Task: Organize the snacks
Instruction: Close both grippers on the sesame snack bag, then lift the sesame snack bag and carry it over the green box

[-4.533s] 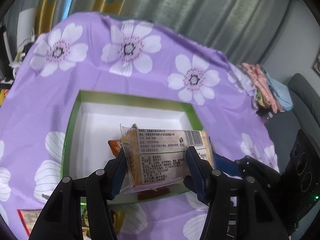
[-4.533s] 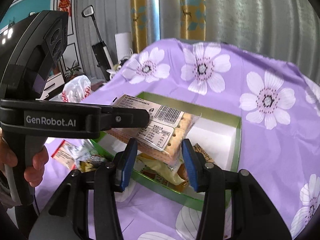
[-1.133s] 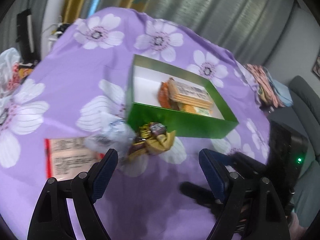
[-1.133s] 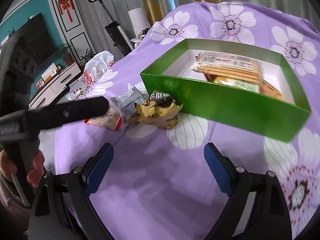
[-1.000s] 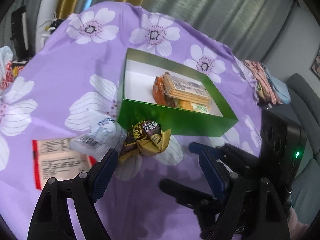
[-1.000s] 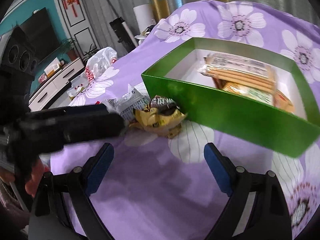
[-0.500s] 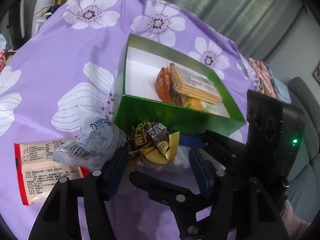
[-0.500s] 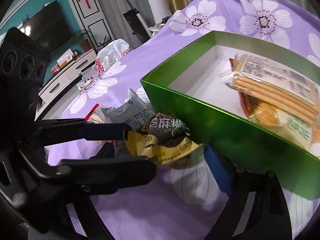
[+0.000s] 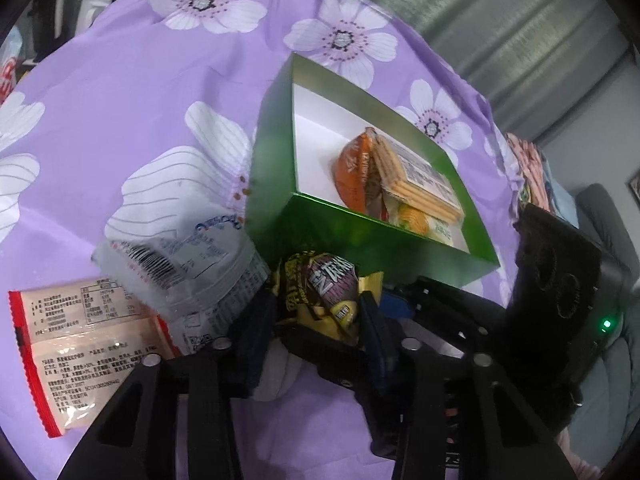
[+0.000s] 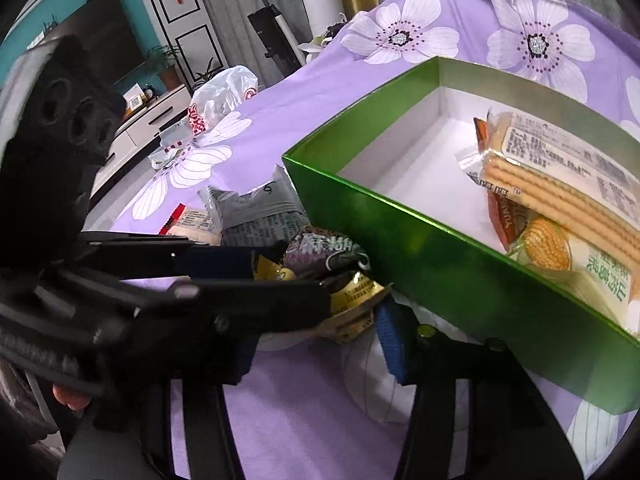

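Snack: crinkled yellow-and-purple foil packet (image 9: 320, 292) against green cardboard box (image 9: 372, 240) wall, so left claw (image 9: 316, 320) and right claw (image 10: 320, 332), just closing, pinch it from both sides.

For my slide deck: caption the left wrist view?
Both grippers close on a yellow-and-brown snack packet beside the green box.

In the right wrist view the left claw (image 10: 280, 280), blurred, covers the lower half of the yellow snack packet (image 10: 320, 256). The green box (image 10: 460, 264) runs off the right edge. Small print on the red-edged packet (image 9: 80, 344) is unreadable.
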The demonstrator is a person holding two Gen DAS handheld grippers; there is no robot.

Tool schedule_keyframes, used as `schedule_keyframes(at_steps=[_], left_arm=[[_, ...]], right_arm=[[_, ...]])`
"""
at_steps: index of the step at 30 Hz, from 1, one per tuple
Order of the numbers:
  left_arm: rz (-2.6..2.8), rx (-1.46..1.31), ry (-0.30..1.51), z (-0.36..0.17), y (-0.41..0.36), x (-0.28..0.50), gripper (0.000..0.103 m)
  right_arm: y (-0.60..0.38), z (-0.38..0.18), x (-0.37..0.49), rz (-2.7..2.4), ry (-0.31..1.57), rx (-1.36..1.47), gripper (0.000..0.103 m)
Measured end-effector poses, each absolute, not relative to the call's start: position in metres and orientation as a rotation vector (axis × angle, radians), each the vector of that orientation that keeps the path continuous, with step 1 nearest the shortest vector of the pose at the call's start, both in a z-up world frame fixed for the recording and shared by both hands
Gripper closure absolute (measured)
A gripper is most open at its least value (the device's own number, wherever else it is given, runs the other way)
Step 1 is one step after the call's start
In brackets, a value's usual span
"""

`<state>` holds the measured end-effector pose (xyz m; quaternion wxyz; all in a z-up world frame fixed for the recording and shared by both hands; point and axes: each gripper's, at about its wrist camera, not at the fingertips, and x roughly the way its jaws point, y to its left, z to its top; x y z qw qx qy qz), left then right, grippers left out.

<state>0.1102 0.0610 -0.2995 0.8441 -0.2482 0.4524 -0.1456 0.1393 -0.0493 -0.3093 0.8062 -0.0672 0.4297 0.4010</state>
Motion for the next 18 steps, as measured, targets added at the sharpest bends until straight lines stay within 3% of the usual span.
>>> schedule_keyframes(at_steps=[4, 18], left_arm=[[-0.315, -0.514, 0.951, -0.295, 0.057, 0.105, 0.062], [-0.413, -0.433, 0.881, -0.254, 0.015, 0.072, 0.062]], right_arm=[[-0.051, -0.306, 0.135, 0.853, 0.904, -0.145, 0.058], [-0.091, -0.271, 0.087, 0.778, 0.783, -0.097, 0.059]])
